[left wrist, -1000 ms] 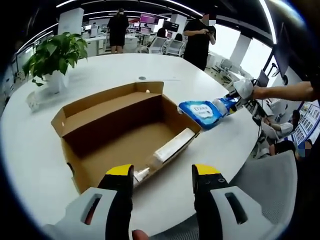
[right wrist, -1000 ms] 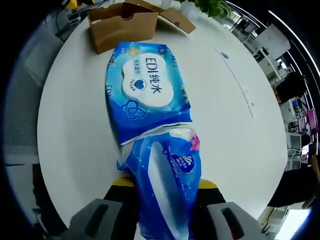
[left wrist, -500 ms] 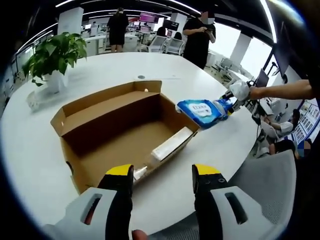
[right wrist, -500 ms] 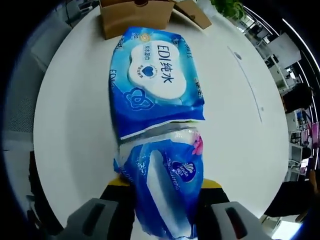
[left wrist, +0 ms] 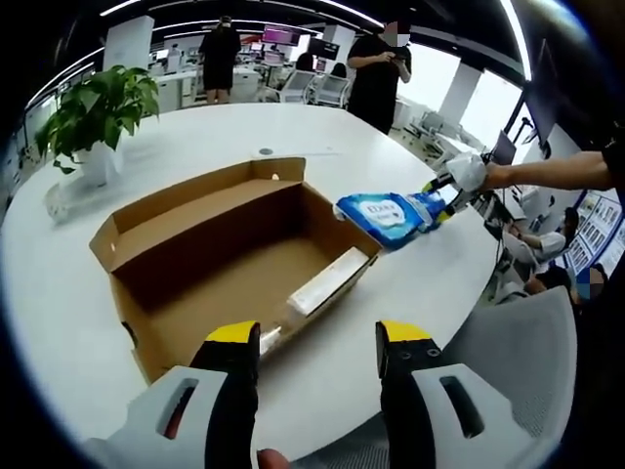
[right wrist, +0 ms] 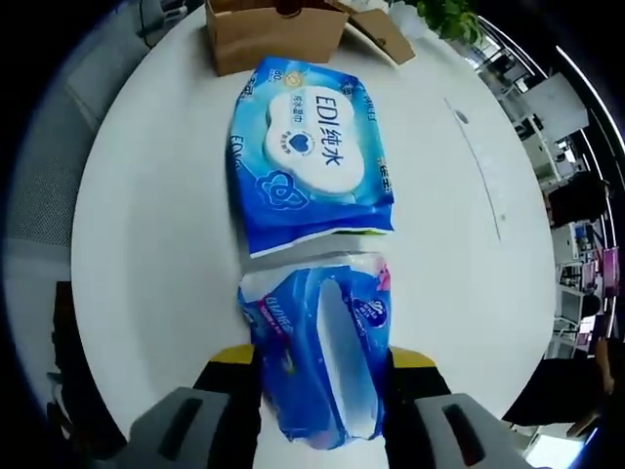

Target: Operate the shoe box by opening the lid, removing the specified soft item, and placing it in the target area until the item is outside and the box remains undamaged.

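The right tongs [right wrist: 317, 366] are clamped on a soft tissue pack [right wrist: 317, 366], and a blue wipes pack [right wrist: 311, 156] hangs off its far end, joined only along a thin edge. That join is the weak spot: a jerk or tilt could drop the wipes pack onto the white surface [right wrist: 156, 254] short of its target. It hovers just beside the open shoe box [left wrist: 215, 254], so a low swing could knock the cardboard wall. The left tongs [left wrist: 317, 342] wait apart, empty, near the box.
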Demonstrator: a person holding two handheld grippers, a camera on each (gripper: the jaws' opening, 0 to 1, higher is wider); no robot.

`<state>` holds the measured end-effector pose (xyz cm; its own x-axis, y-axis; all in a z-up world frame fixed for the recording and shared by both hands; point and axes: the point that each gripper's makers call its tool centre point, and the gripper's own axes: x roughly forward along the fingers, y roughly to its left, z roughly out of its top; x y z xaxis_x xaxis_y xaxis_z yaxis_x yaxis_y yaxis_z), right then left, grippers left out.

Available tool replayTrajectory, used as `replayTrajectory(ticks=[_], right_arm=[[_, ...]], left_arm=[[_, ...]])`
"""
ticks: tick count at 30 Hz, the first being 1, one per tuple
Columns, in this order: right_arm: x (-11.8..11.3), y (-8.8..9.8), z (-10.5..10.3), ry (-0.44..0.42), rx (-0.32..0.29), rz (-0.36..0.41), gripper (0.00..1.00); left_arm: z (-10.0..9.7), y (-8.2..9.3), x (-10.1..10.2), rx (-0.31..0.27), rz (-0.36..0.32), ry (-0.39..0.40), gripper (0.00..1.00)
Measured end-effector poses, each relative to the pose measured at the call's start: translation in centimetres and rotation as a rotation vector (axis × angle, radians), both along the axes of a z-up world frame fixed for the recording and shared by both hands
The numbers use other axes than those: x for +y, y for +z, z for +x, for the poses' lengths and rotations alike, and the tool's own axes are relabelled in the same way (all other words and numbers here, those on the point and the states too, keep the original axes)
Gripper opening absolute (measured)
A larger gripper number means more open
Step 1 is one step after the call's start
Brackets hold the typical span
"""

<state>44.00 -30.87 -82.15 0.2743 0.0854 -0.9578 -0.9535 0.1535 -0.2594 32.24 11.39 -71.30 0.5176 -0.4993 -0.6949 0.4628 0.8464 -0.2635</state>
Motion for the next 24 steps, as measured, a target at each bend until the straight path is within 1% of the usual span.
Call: replayTrajectory(ticks=[4,8,12,15,16,17,18,21,23,24], right_arm=[[-0.3,0.5,-0.3,0.001,-0.006,-0.012,0.45],[-0.4,0.9,-0.1,-0.016,-0.015,-0.019,0.44],[-0.2,1.7,-0.3,-0.024,-0.02,-0.015,0.44],[-0.1,2.9,-0.4,-0.021,-0.028,-0.016,0.43],[0.0,3.2,-0.4,-0.036,-0.033,-0.009,0.43],[0.2,3.5,-0.4,-0.05,-0.039,0.007,0.42],[0.7,4.0,-0.5,-0.085,-0.04,0.05,0.43],[1.7,4.9,-0.6,-0.156,-0.039,0.128,0.45],[3.0,6.0,-0.6,-0.22,-0.041,0.212,0.45],[3.4,6.3,-0.5,-0.238,-0.042,0.236,0.45]], left_arm=[[0.1,0.2,0.1,-0.008,-0.01,-0.004,0.48],[-0.2,0.5,0.5,-0.014,-0.016,-0.006,0.48],[-0.5,0.8,1.3,-0.024,-0.018,-0.002,0.49],[-0.7,0.8,2.0,-0.028,-0.023,0.009,0.49],[-0.8,0.7,2.2,-0.03,-0.023,0.011,0.49],[-0.9,0.7,2.4,-0.03,-0.024,0.013,0.49],[-1.0,0.6,2.5,-0.029,-0.03,0.017,0.49],[-1.2,0.4,2.8,-0.028,-0.041,0.021,0.49],[-1.3,0.3,3.0,-0.026,-0.044,0.019,0.49],[-1.3,0.3,3.1,-0.026,-0.044,0.016,0.49]])
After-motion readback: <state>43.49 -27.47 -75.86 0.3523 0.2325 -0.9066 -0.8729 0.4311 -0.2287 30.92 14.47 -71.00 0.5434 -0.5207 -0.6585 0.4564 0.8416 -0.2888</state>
